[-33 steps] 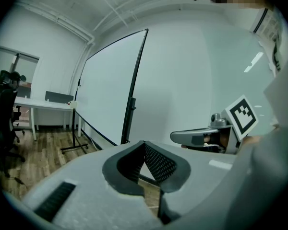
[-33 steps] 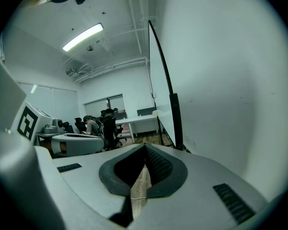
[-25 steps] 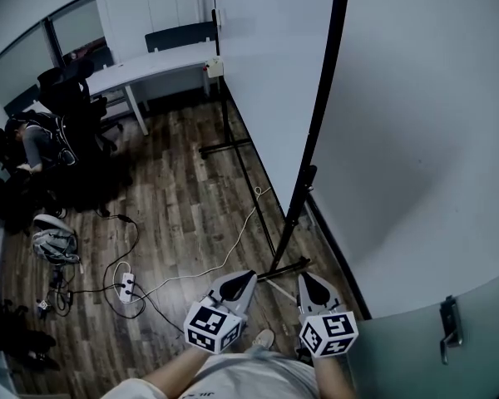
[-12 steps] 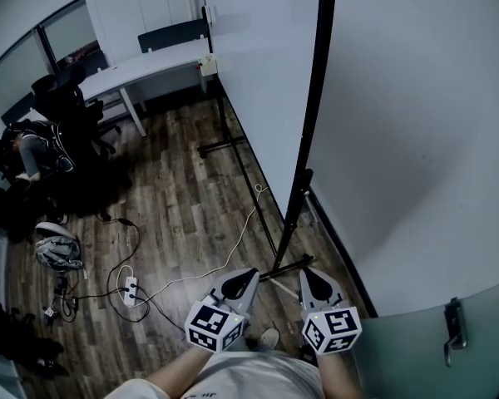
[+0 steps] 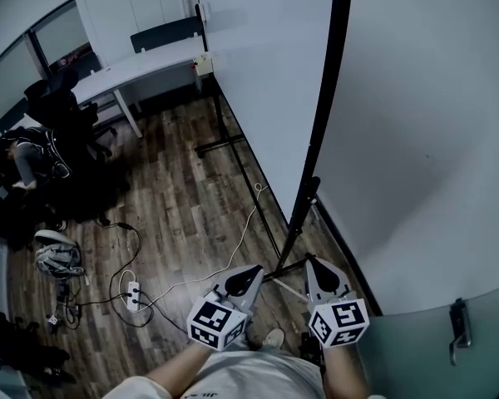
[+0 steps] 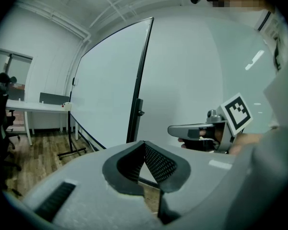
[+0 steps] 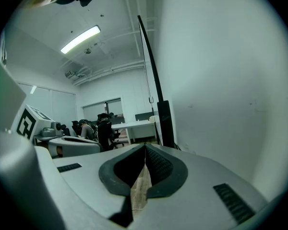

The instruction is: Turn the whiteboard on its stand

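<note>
The whiteboard (image 5: 266, 73) stood upright in the upper middle of the head view, seen nearly edge-on, its black frame edge running from the top of the frame down toward the lower middle. It hung on its stand (image 5: 303, 208), whose black feet lay on the wood floor (image 5: 175, 198), one near the frame's centre and one just ahead of the claws. The left claw (image 5: 254, 270) was closed, its pads meeting at the tip with nothing between them, and it pointed at the near foot without touching it. The right claw (image 5: 314, 263) was closed and empty too, close beside the left, just short of the stand. A pale wall filled the right side of the frame, with a door handle (image 5: 460, 327) at the lower right. A white tabletop (image 5: 141, 66) stood at the upper left, a small pale box (image 5: 204, 63) at its near end; its contents could not be made out. A cable (image 5: 233, 248) trailed across the floor to a power strip (image 5: 133, 291) at the lower left.
</note>
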